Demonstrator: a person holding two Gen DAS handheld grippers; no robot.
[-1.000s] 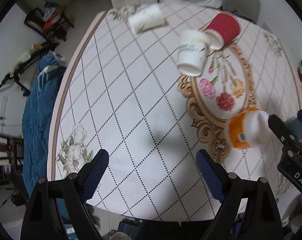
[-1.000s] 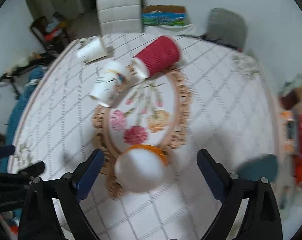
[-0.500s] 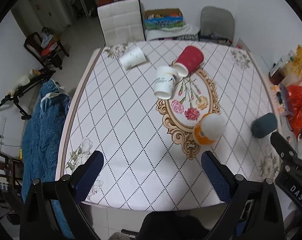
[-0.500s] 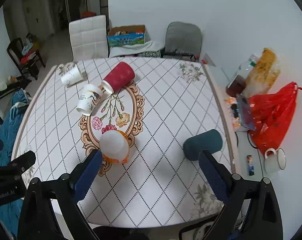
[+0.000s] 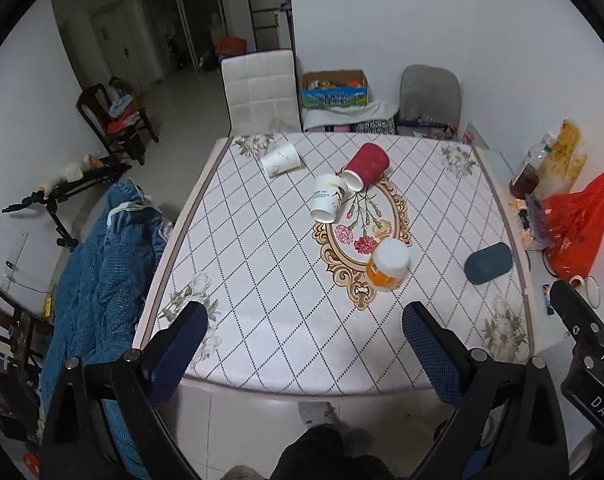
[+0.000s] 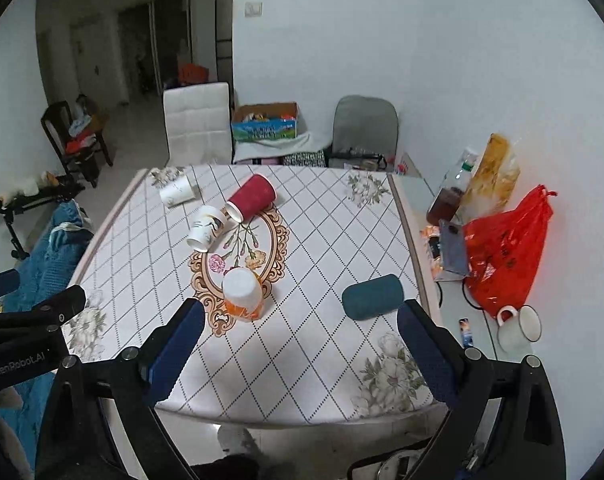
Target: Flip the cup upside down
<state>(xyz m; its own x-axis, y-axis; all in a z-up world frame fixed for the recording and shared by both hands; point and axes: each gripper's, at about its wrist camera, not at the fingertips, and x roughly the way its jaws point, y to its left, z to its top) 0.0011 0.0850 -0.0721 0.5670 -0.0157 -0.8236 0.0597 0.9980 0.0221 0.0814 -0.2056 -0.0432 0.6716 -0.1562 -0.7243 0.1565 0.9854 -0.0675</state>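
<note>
Orange cup (image 5: 386,265) sits base-up on the table (image 5: 262,264) medallion, apparently flipped already, so left gripper (image 5: 302,344) and right gripper (image 6: 300,344) hang wide apart, empty, off the near edge.

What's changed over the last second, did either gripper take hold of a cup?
Both grippers pulled up and back from the table; neither took anything. The left gripper and right gripper stay open and empty. The orange cup stands upside down as before; the red cup, teal cup and both white cups lie where they were.
</note>
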